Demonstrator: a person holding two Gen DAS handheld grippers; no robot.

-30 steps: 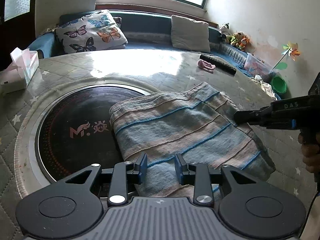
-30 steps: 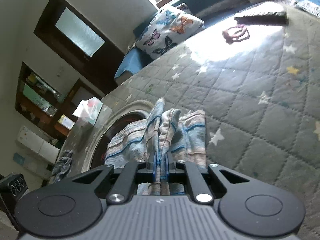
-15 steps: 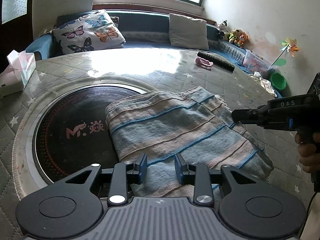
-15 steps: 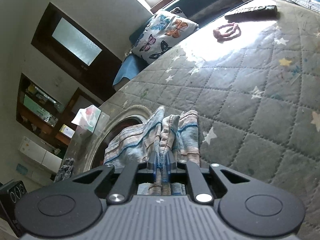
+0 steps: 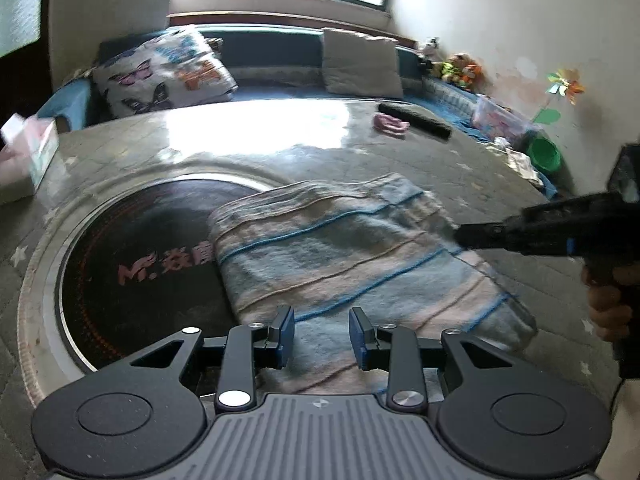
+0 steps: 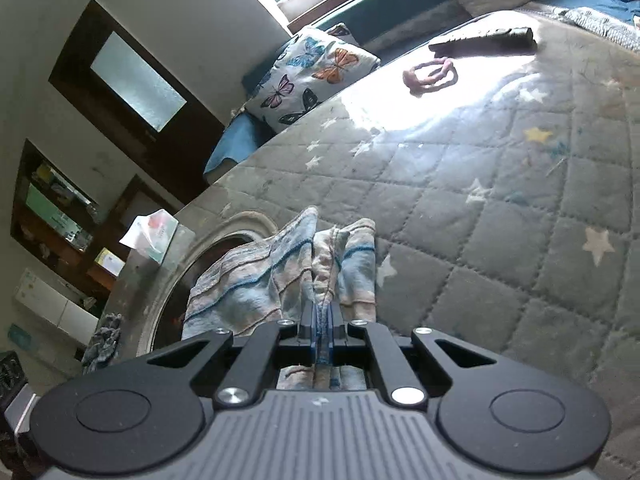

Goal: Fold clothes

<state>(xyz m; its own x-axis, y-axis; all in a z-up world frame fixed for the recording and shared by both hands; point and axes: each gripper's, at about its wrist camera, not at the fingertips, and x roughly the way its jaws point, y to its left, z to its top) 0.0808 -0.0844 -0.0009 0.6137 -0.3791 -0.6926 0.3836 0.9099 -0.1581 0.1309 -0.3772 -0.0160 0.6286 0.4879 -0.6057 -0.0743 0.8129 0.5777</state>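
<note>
Left claw: my left claw (image 5: 322, 336) is spread, its blue pads apart and holding nothing, hovering just over the near edge of the striped cloth (image 5: 352, 256) at 6 o'clock in the left wrist view.
Right claw: my right claw (image 6: 320, 338) is pressed together on a bunched ridge of the striped cloth (image 6: 280, 280); in the left wrist view it comes in from 3 o'clock and meets the cloth's right edge.
Hand: a hand (image 5: 608, 304) grips the right handle at 4 o'clock, off the cloth.
Cloth position: it lies folded into a rough rectangle, its left part over the dark round plate (image 5: 132, 264), its right part on the quilted cover.
Cloth edges: the left and far edges look rounded and soft; the right edge is lifted into upright pleats where I pinch it.
Cloth material: towel-like weave, pale blue and pinkish bands with thin blue lines.
Table: the table (image 6: 520, 208) wears a grey quilted cover with diamond stitching and star prints, under a glossy film that glares at 12 o'clock.
Round plate: smooth, dark, glassy, with a pale raised ring around it.
Open room: wide bare cover from 12 to 3 o'clock in the right wrist view.
Far items: a pink ring-shaped band (image 6: 430, 74) and a black remote (image 6: 484, 36) lie well apart from the cloth at 1 o'clock.
Left margin: a tissue box (image 5: 28, 160) sits at 9 o'clock, clear of the plate.
</note>
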